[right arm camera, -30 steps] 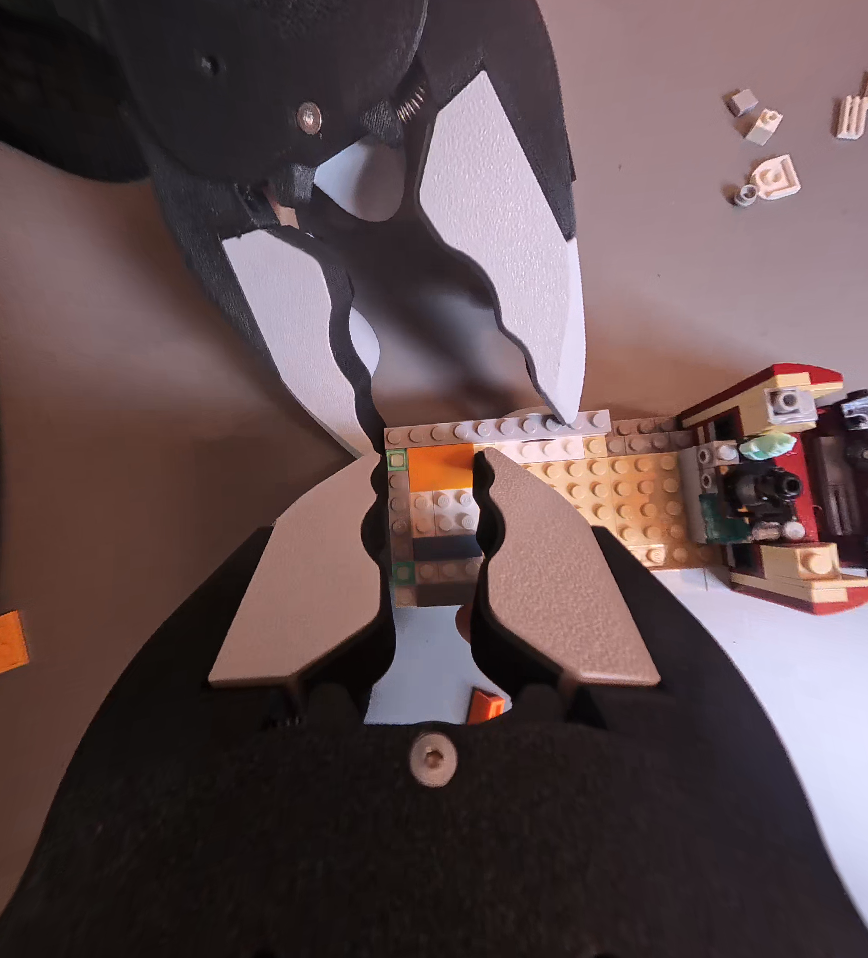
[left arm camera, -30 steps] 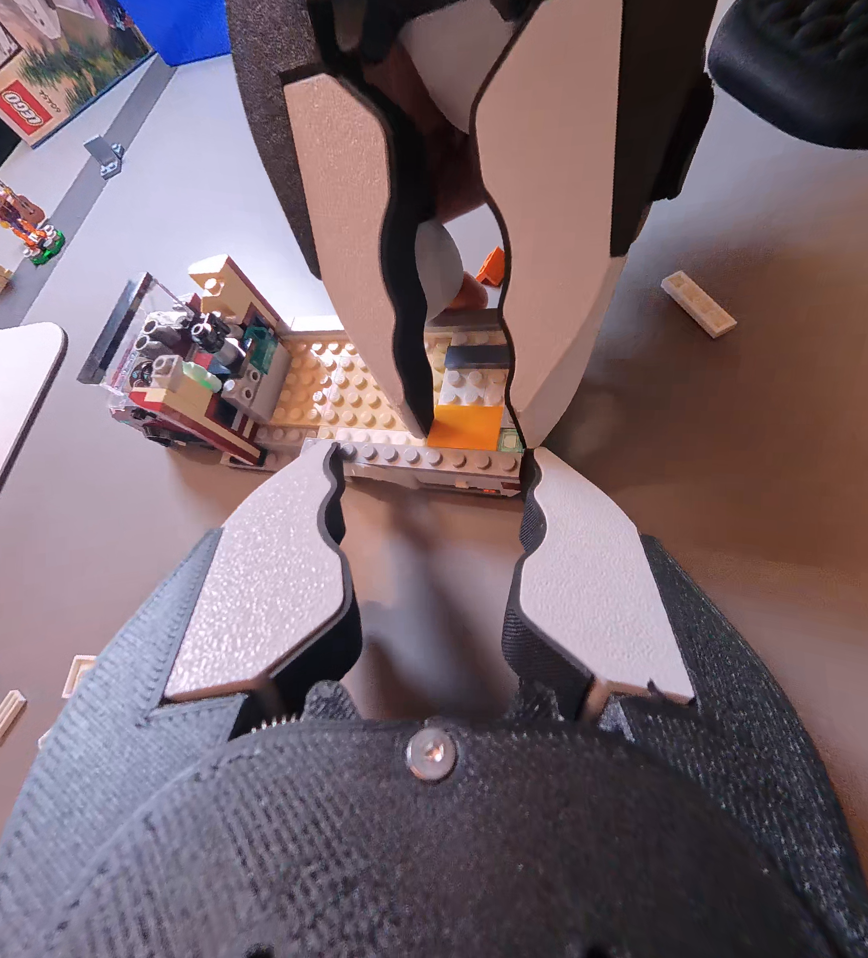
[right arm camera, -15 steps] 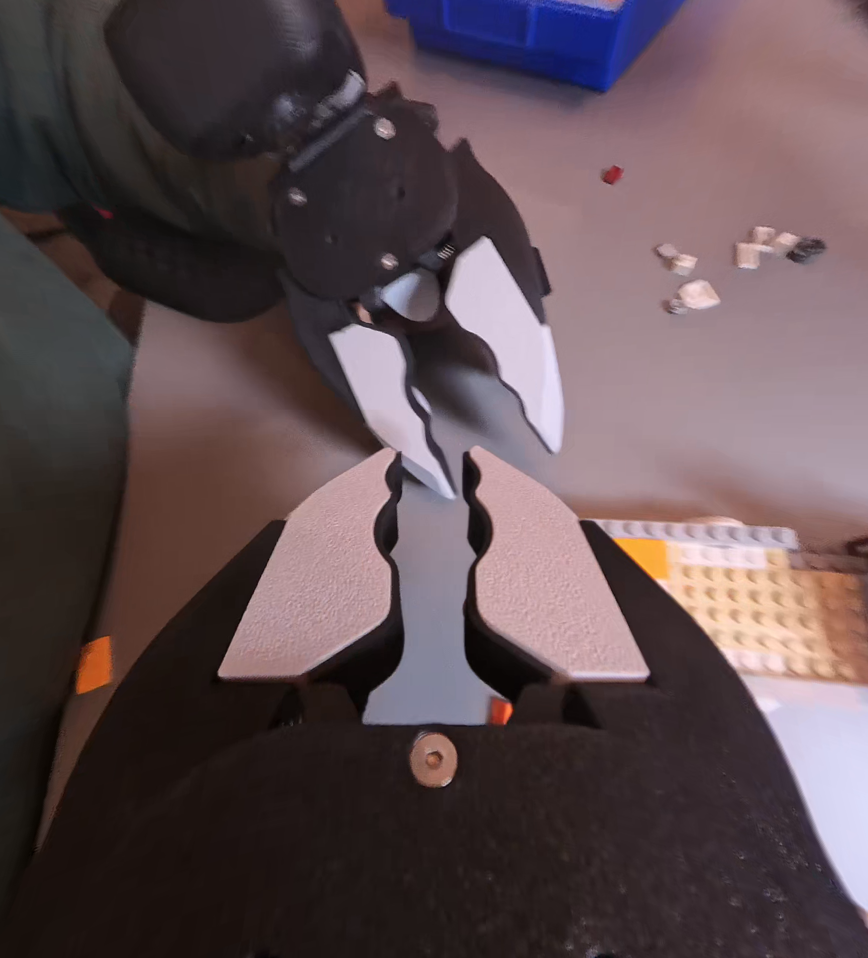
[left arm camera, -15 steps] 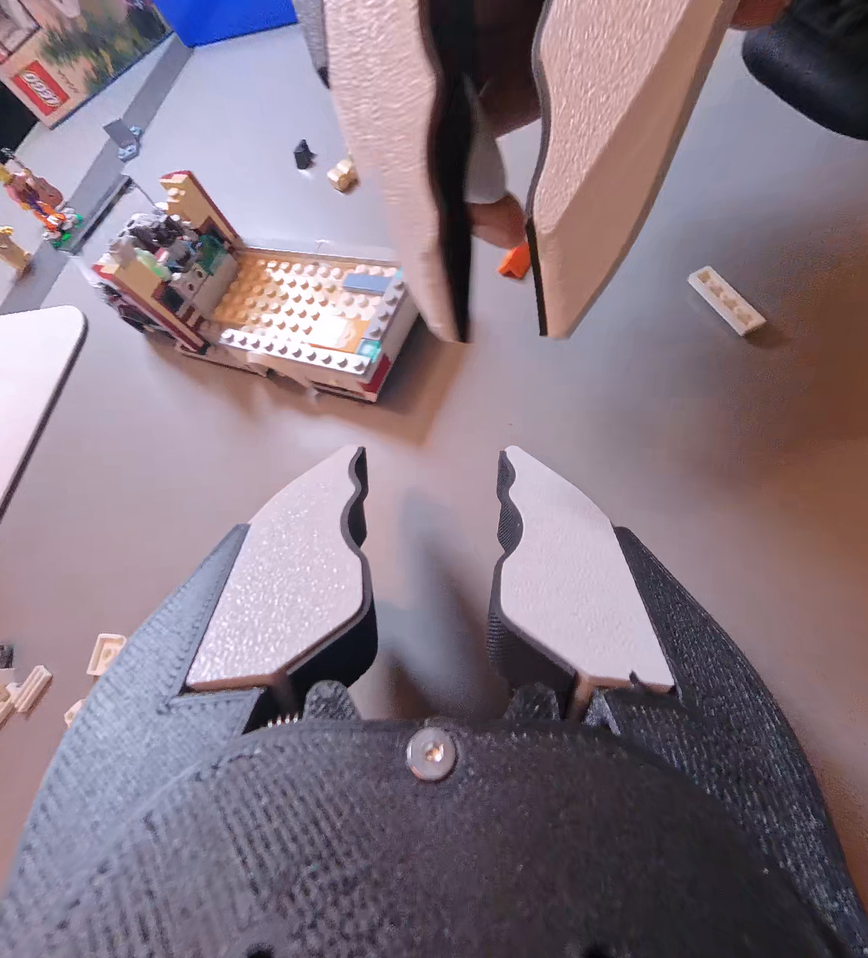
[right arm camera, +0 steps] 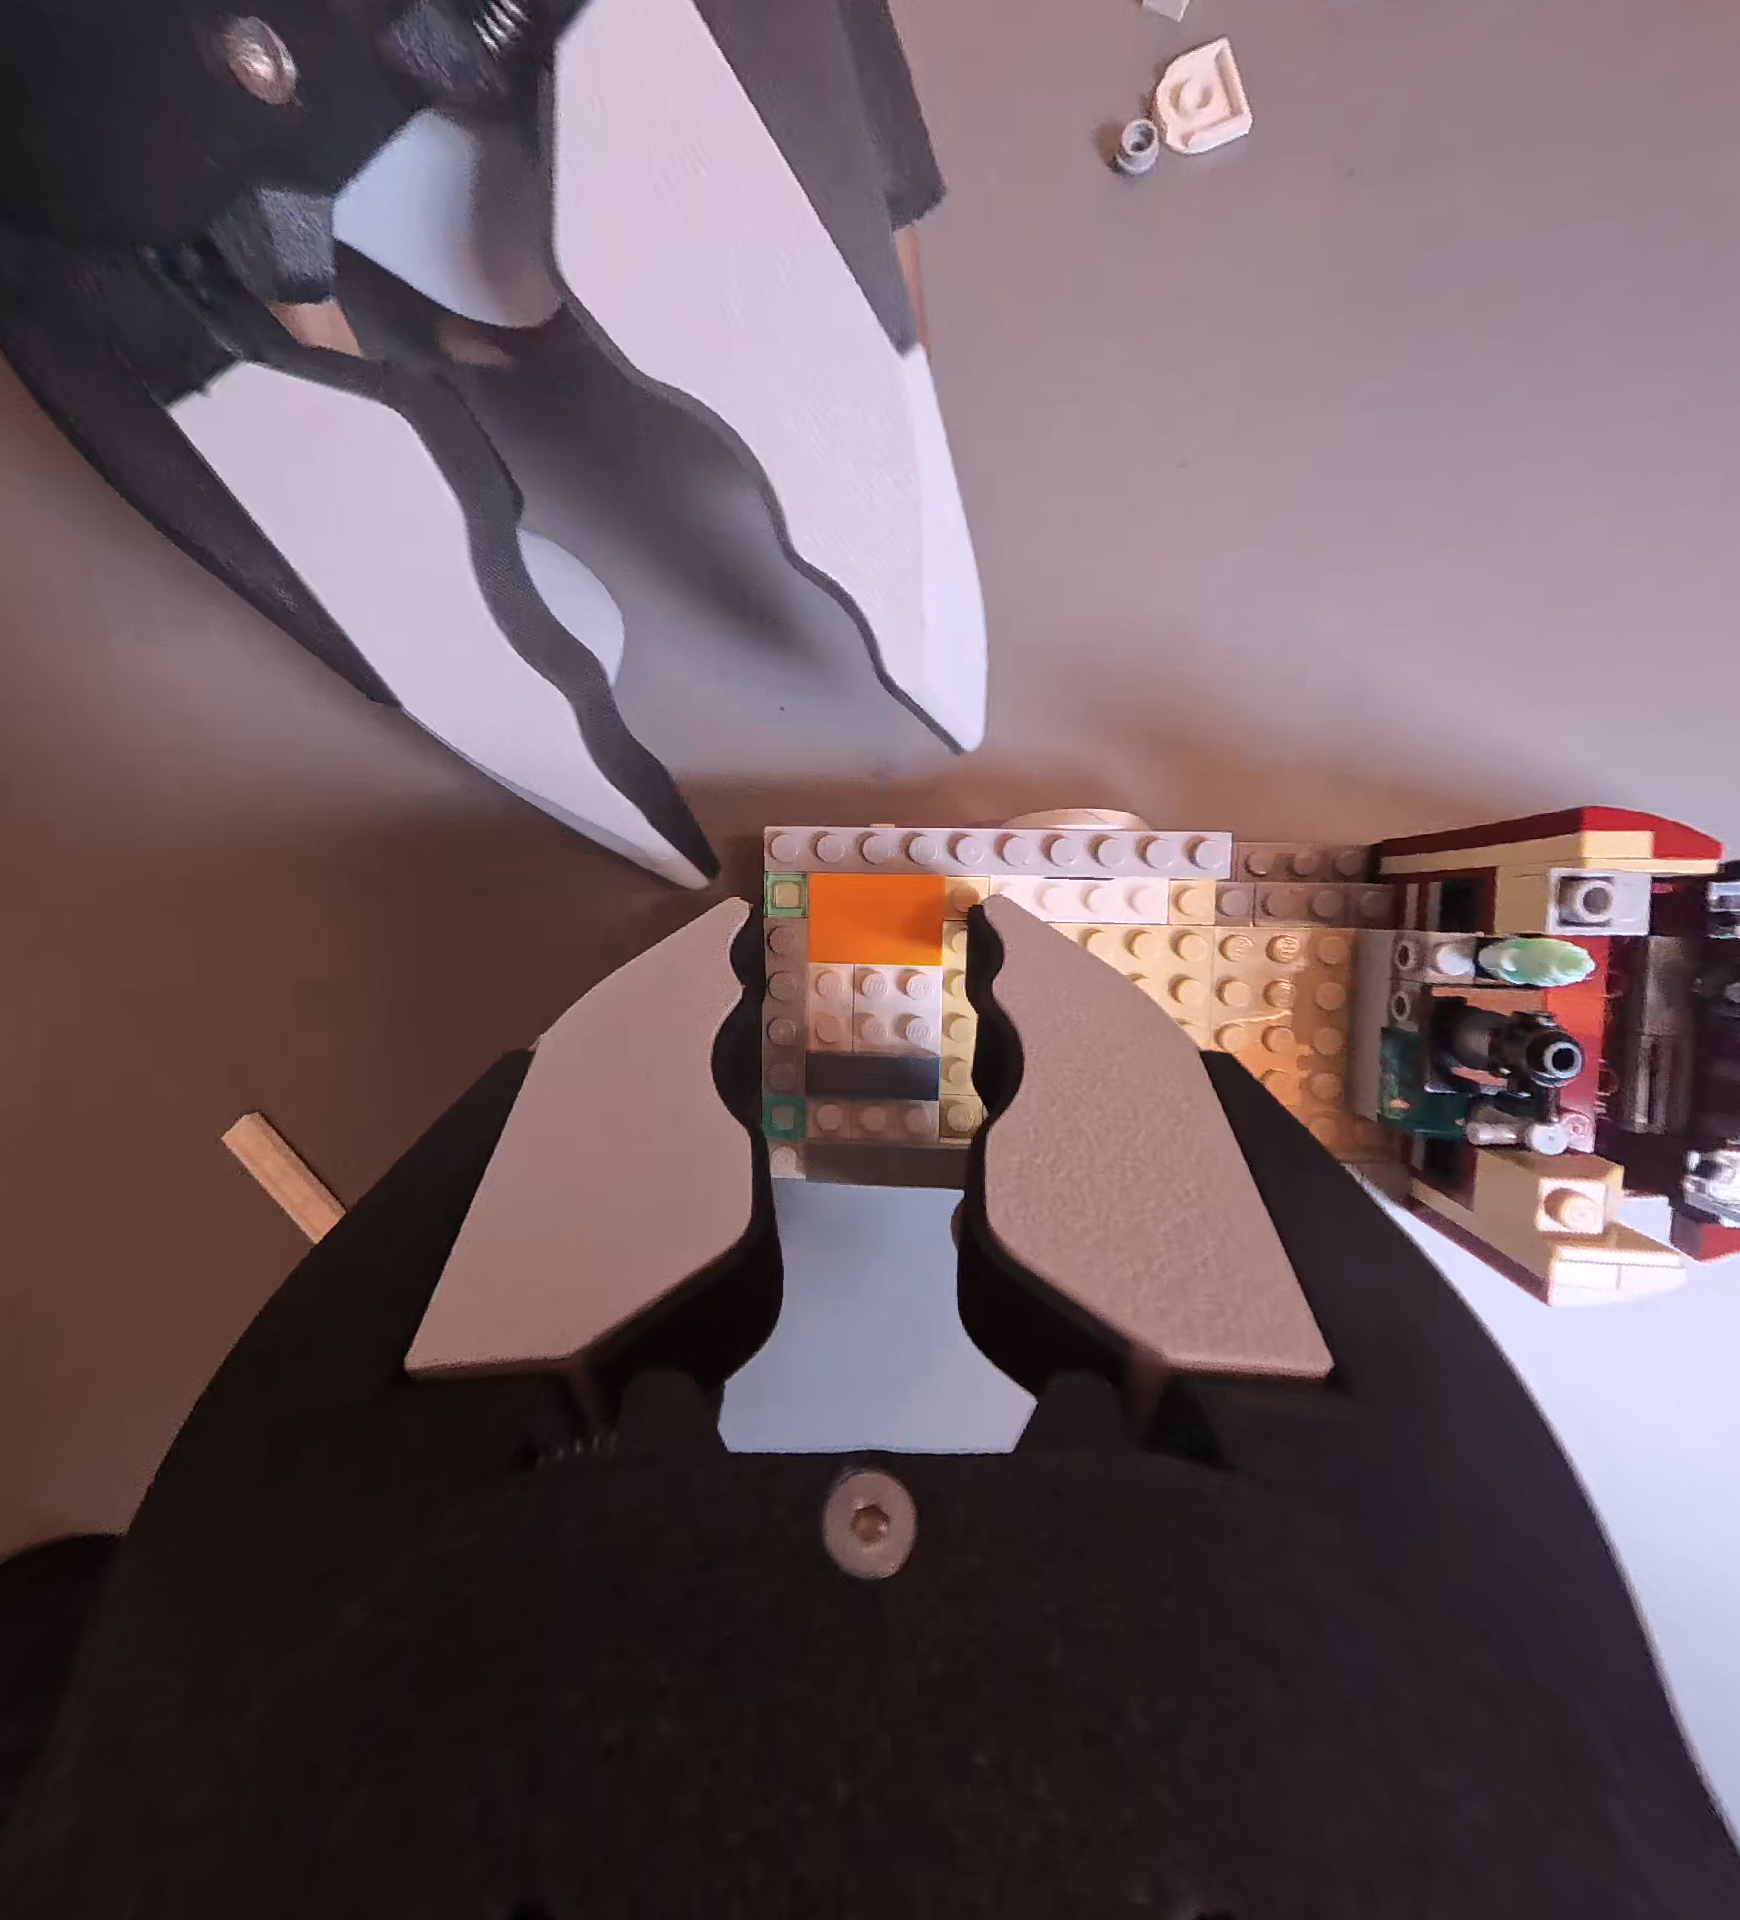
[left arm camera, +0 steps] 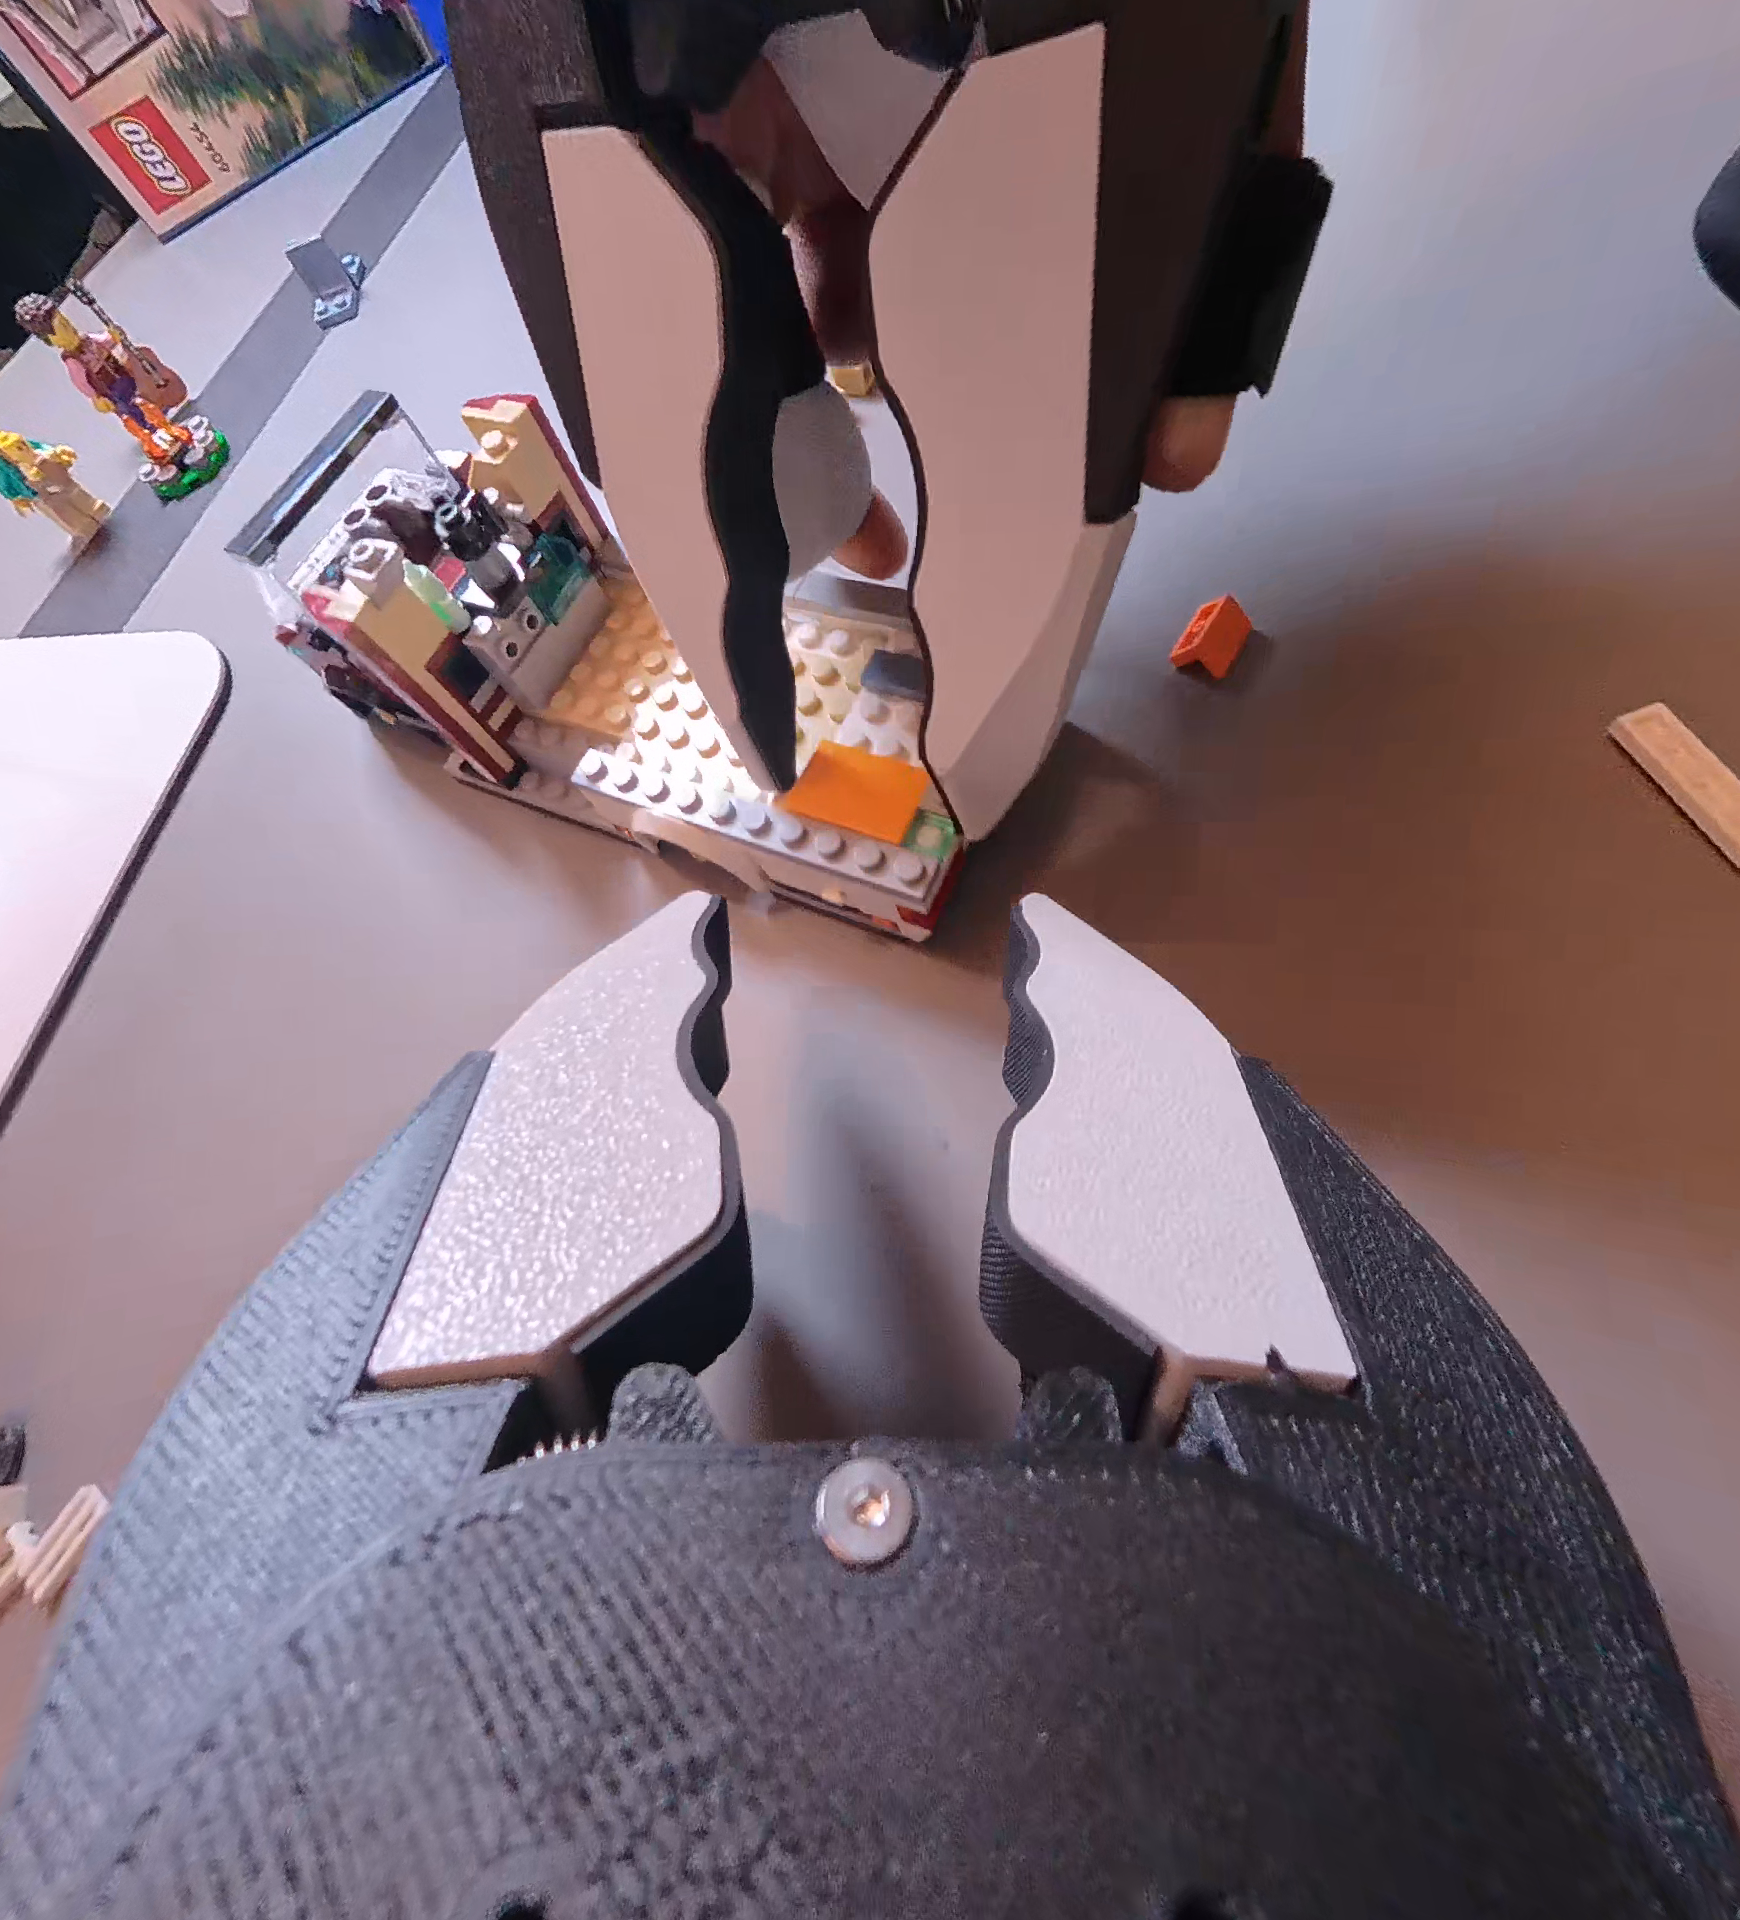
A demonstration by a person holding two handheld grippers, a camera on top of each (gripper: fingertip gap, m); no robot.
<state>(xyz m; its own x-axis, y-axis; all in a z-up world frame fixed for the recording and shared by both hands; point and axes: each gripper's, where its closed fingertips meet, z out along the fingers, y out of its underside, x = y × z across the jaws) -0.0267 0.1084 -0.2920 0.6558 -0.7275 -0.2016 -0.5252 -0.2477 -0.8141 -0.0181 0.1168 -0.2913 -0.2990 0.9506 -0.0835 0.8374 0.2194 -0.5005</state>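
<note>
The right gripper (right arm camera: 861, 909) stands part open, straddling the orange tile (right arm camera: 874, 914) end of the brick model (left arm camera: 741, 748), while the left gripper (left arm camera: 866, 914) hangs wide and bare just before it

My pads (left arm camera: 585, 1174) look grainy matt plastic; the brick model (right arm camera: 1136, 997) is glossy studded plastic on a smooth matt table (left arm camera: 1365, 1039)

printed box (left arm camera: 222, 114) | bears a red logo patch and digits (wording withheld) | far left on table (left arm camera: 1365, 1039)
</note>
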